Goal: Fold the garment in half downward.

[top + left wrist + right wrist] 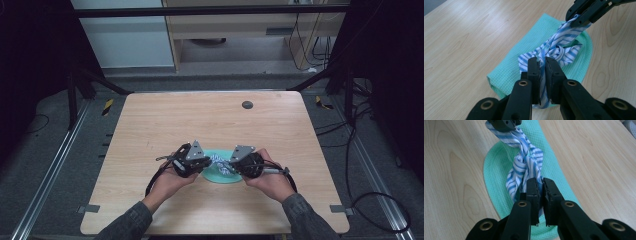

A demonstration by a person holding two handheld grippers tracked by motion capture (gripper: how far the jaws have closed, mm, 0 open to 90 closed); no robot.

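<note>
A blue and white striped cloth [220, 164] is stretched and twisted between my two grippers, just above a folded mint green cloth [222, 176] lying on the table. My left gripper [542, 62] is shut on one end of the striped cloth [556, 48]. My right gripper [541, 182] is shut on the other end of the striped cloth [525, 166]. In the high view the left gripper [209, 162] and the right gripper [231, 166] face each other closely over the green cloth [524, 57], which the right gripper view also shows [496, 170].
The wooden table [165, 120] has a small dark round disc [247, 104] near its far edge. Metal rails and cables run along the floor on both sides. A pale cabinet stands beyond the table.
</note>
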